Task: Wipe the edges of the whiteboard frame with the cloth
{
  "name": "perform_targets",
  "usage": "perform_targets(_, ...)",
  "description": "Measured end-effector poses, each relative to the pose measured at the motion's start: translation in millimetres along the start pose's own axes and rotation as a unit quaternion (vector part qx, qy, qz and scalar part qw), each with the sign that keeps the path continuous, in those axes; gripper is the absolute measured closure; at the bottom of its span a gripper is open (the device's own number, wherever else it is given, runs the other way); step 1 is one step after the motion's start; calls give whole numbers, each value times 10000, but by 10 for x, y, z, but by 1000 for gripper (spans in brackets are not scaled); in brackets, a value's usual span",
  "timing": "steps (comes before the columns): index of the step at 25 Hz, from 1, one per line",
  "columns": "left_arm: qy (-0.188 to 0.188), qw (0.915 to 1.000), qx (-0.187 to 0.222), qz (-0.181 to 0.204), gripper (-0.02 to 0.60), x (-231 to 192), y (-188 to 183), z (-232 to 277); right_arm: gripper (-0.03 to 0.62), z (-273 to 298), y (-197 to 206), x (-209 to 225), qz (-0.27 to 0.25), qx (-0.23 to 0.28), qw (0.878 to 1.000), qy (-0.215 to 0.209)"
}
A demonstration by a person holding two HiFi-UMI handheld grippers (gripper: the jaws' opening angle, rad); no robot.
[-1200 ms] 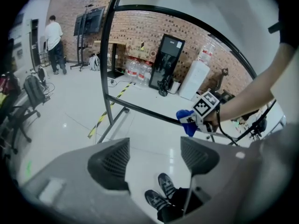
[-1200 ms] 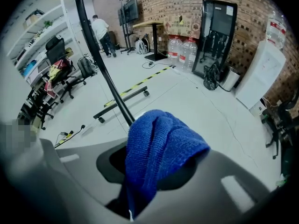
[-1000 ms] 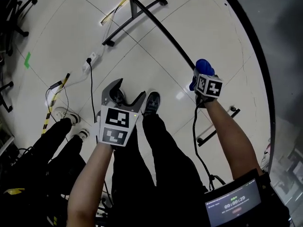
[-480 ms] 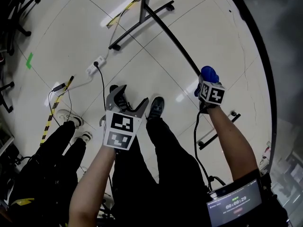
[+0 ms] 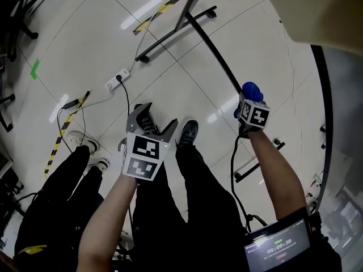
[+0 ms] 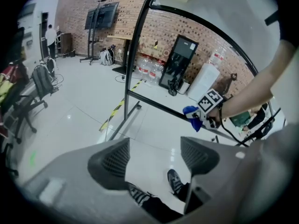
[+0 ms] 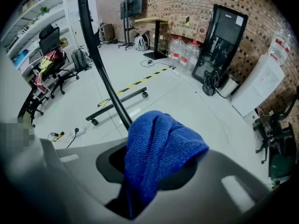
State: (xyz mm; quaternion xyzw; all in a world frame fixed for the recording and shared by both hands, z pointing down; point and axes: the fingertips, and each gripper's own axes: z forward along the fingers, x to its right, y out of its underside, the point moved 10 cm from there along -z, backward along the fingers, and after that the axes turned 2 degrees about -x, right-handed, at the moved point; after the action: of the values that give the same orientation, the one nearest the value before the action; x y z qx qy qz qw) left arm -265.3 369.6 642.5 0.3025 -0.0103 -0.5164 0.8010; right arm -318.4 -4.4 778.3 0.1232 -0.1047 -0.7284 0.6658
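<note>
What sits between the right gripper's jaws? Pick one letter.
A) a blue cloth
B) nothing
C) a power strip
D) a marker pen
A: in the right gripper view the right gripper is shut on the blue cloth, which bulges up from between its jaws.

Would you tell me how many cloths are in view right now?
1. The blue cloth is gripped in the right gripper, by the black frame bar; none other shows, though some may be hidden.
</note>
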Motion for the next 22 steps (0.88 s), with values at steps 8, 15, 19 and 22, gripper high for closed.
perform_targets(8,-73,9999,34,-127,238,-273,41,-49,482,85,-355,-297,-108,80,9999,-39)
perform_targets(15,-106,9996,2,-257,238,-511,118,-130,482,103,-557,-489,-148,188,9997,92)
perform_targets(19,-94,9995,-13,-304,238,-631,140,-144,482,113,-610,-523,-164,162,9996,161)
perform_targets(22,-79,9994,-27,-330,238,-726,142,-144,482,144,-656,-543,-109,135,9997,161)
